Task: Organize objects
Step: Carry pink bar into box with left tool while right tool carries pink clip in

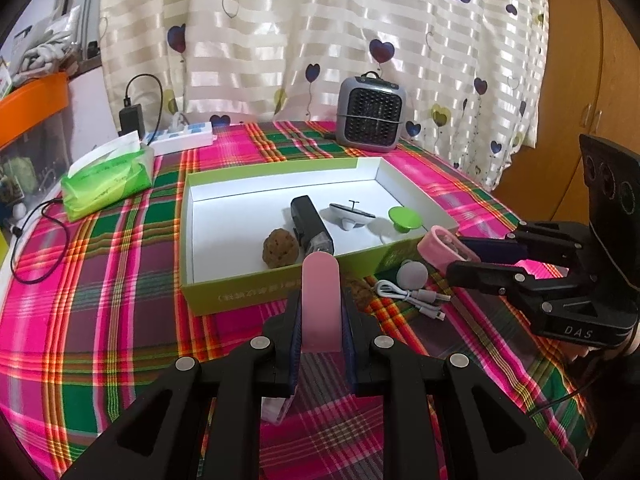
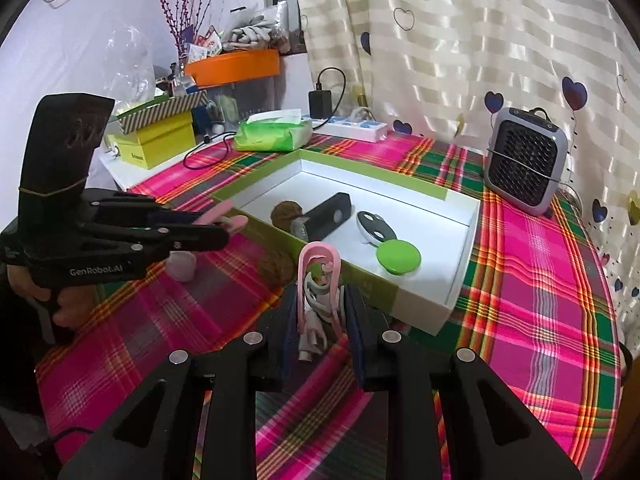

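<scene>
A green-rimmed white box (image 1: 280, 294) (image 2: 424, 304) sits on the plaid table. In it lie a brown walnut (image 1: 280, 248) (image 2: 286, 211), a black device (image 1: 312, 226) (image 2: 326, 216), a white-grey gadget (image 1: 352, 214) (image 2: 374, 229) and a green disc (image 1: 405, 218) (image 2: 398, 258). My left gripper (image 1: 322, 312) (image 2: 224, 222) is shut on a flat pink stick (image 1: 321, 300) just before the box's near wall. My right gripper (image 2: 320, 312) (image 1: 460, 254) is shut on a pink oval case (image 2: 320, 276) (image 1: 440, 246) at the box's near right corner.
A white cable (image 1: 412, 298) (image 2: 312, 332), a grey ball (image 1: 414, 274) and another walnut (image 2: 274, 268) lie before the box. A small pink cup (image 2: 182, 266) stands under the left gripper. A grey heater (image 1: 370, 114) (image 2: 524, 160), green tissue pack (image 1: 106, 178) (image 2: 274, 130) and power strip (image 1: 182, 138) stand behind.
</scene>
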`<state>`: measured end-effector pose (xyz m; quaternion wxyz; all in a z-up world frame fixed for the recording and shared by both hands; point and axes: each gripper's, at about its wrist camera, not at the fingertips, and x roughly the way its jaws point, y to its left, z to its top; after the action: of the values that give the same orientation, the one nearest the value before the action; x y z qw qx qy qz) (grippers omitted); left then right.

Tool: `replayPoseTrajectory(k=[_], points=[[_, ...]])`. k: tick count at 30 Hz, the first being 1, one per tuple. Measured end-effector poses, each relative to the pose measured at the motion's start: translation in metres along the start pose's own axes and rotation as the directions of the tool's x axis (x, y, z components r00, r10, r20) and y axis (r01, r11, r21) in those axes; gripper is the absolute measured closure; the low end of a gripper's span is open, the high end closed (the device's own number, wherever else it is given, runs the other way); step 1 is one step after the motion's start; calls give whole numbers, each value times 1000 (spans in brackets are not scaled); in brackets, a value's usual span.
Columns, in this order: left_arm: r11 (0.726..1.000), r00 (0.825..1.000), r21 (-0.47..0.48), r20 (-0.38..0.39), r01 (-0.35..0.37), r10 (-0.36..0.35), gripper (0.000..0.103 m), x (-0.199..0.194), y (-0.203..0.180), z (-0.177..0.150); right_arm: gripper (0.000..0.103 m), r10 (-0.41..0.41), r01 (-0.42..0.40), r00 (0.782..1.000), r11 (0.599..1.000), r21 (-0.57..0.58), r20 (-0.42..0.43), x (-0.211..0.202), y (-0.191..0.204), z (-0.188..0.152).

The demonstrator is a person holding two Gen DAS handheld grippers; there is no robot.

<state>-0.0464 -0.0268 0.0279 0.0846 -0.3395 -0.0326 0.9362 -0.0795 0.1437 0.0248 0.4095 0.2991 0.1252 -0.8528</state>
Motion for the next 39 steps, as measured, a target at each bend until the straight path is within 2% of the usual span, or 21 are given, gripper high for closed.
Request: replayPoseTrajectory(k=[24, 39], points=[[1000, 1000, -14, -1, -19, 19, 87, 6, 0, 2, 79, -29, 28, 999, 999, 23, 40, -2, 1, 3], [999, 999, -3, 15, -47, 47, 87, 3, -7, 18, 79, -42, 40, 998, 998, 53, 37, 3, 2, 18]])
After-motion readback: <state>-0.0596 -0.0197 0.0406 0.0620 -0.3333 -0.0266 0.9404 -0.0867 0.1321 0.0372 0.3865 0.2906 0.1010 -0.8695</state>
